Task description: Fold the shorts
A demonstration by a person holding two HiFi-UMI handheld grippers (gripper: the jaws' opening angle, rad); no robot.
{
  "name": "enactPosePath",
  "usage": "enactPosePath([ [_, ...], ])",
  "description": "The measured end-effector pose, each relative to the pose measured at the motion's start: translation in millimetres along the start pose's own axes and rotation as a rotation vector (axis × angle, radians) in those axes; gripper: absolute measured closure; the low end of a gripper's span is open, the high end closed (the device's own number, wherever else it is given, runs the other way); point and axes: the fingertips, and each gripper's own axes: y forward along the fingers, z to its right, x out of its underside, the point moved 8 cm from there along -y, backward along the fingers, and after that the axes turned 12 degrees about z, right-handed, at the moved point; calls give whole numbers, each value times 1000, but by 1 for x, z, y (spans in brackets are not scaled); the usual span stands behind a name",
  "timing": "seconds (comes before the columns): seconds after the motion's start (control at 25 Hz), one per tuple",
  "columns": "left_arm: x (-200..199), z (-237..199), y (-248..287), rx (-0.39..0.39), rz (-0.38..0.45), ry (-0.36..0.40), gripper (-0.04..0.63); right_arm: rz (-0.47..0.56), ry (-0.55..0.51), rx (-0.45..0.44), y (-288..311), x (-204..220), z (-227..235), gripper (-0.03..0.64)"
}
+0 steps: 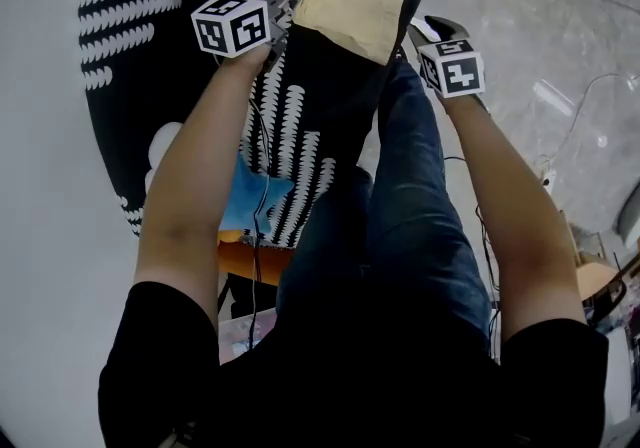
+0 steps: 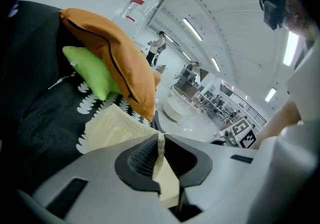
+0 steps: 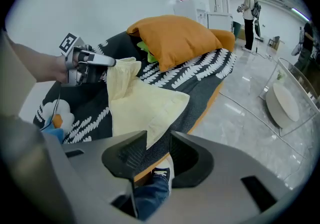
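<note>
Right hand-held gripper (image 3: 157, 153) jaws apart; pale yellow shorts (image 3: 140, 105) on patterned mat (image 3: 200, 68), left hand-held gripper (image 3: 107, 63) at far edge.

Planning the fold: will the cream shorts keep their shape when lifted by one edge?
Probably floppy: the shorts sag in folds from the pinch of the left claw. Likely light, since one thin pinched edge carries them. Pushed, they would probably bunch on the blanket.

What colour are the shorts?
The shorts are plain pale yellow, with no pattern. The right gripper view shows them best.
</note>
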Motion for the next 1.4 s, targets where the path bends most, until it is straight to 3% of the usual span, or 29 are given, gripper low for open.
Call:
enactPosePath([
  [0.4,29,63,36,138,-127,91,545,21,28,32,-32,8,8,468],
  [0.72,57,101,68,221,-199,108,545,-3,26,27,-45,29,12,468],
  [1.08,111,117,98,261,-326,127,545,-36,24,14,-50,45,17,468],
  [1.4,134,111,108,270,-407,133,545,-40,6,5,-46,45,25,468],
])
